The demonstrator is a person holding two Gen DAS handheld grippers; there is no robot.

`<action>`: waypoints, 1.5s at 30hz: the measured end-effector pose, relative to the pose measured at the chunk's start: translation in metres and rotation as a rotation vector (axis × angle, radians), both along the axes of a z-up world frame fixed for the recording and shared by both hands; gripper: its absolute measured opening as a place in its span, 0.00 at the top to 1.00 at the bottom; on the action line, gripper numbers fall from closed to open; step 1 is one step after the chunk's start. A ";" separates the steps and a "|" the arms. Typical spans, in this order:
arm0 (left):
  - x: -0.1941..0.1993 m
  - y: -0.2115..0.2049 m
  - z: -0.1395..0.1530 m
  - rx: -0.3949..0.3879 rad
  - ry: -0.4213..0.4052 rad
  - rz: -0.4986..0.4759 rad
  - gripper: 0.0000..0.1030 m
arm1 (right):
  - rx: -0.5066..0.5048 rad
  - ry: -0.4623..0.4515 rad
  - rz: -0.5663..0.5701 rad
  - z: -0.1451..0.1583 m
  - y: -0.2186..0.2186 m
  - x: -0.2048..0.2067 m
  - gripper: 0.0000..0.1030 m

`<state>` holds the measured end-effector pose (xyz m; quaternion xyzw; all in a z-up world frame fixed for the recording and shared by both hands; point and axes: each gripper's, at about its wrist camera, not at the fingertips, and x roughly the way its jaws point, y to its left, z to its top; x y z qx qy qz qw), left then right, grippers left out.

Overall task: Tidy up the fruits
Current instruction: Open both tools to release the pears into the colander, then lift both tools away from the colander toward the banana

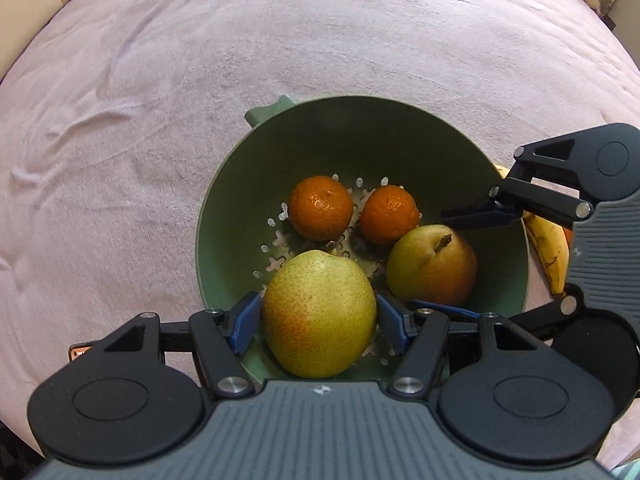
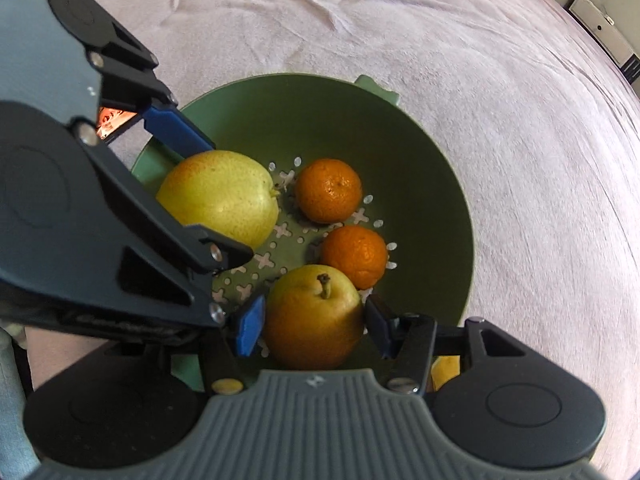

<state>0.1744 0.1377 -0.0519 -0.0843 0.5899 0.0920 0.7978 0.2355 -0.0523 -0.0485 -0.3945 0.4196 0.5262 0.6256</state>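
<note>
A green colander bowl (image 1: 360, 128) (image 2: 320, 112) stands on a pink cloth and holds two mandarins (image 1: 320, 208) (image 1: 389, 214), also seen from the right wrist (image 2: 329, 191) (image 2: 355, 256). My left gripper (image 1: 319, 320) is shut on a large yellow-green pear (image 1: 318, 312) (image 2: 220, 196), low inside the bowl near its rim. My right gripper (image 2: 314, 326) is shut on a smaller pear with a stem (image 2: 314, 320) (image 1: 432, 266), also down in the bowl beside the mandarins. Both sets of blue pads (image 1: 245, 322) (image 2: 250, 330) press on the pears' sides.
A spotted banana (image 1: 550, 248) lies on the cloth just outside the bowl's right rim, partly hidden by the right gripper. A small orange-lit object (image 2: 114, 120) lies left of the bowl. The pink cloth (image 1: 200, 80) spreads wide beyond the bowl.
</note>
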 end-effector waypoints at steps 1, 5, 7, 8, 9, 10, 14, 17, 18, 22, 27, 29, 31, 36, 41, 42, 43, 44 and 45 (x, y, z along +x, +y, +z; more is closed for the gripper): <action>0.000 0.000 -0.001 0.000 0.001 -0.001 0.30 | 0.002 -0.003 0.007 0.000 0.000 -0.001 0.49; 0.001 0.000 -0.003 -0.006 0.014 0.000 0.30 | -0.004 -0.006 0.019 0.002 -0.002 -0.001 0.49; 0.004 0.004 -0.007 -0.009 0.022 0.000 0.30 | -0.006 -0.005 0.018 0.002 -0.002 -0.001 0.49; 0.004 0.004 -0.008 -0.010 0.026 0.000 0.30 | -0.007 -0.006 0.019 0.003 -0.003 -0.002 0.49; 0.005 0.005 -0.009 -0.013 0.029 0.001 0.30 | -0.008 -0.009 0.021 0.002 -0.003 -0.003 0.49; 0.005 0.005 -0.010 -0.012 0.033 0.002 0.30 | -0.006 -0.014 0.022 0.002 -0.004 -0.004 0.49; 0.008 0.007 -0.014 -0.011 0.042 0.013 0.30 | -0.009 -0.030 0.031 0.001 -0.002 -0.008 0.49; 0.009 0.006 -0.015 -0.011 0.041 0.016 0.30 | -0.017 -0.035 0.042 0.000 -0.001 -0.011 0.49; 0.009 0.006 -0.015 -0.011 0.040 0.017 0.29 | -0.018 -0.034 0.041 0.000 -0.002 -0.010 0.49; 0.007 0.006 -0.014 -0.021 0.039 0.019 0.29 | -0.017 -0.024 0.027 0.000 -0.003 -0.009 0.49; 0.003 0.003 -0.007 -0.008 0.023 0.005 0.20 | -0.010 -0.001 -0.004 0.000 -0.007 -0.004 0.49; 0.001 0.003 -0.003 0.002 -0.003 0.003 0.14 | -0.006 0.015 -0.027 0.000 -0.008 -0.001 0.50; -0.001 0.003 0.001 0.016 -0.017 0.007 0.14 | 0.001 0.028 -0.049 0.000 -0.009 0.002 0.50; -0.006 0.007 0.015 0.040 -0.068 0.036 0.14 | 0.028 0.109 -0.119 0.003 -0.010 0.009 0.57; -0.006 0.012 0.023 0.065 -0.093 0.068 0.14 | 0.040 0.155 -0.169 0.006 -0.005 0.013 0.61; -0.006 0.013 0.022 0.071 -0.091 0.067 0.14 | 0.040 0.154 -0.169 0.006 -0.003 0.013 0.61; -0.007 0.012 0.023 0.077 -0.090 0.065 0.14 | 0.040 0.156 -0.170 0.006 -0.002 0.012 0.61; -0.007 0.012 0.022 0.082 -0.091 0.062 0.14 | 0.038 0.164 -0.172 0.007 -0.001 0.012 0.62; -0.007 0.012 0.023 0.085 -0.092 0.058 0.14 | 0.034 0.170 -0.175 0.008 -0.001 0.012 0.62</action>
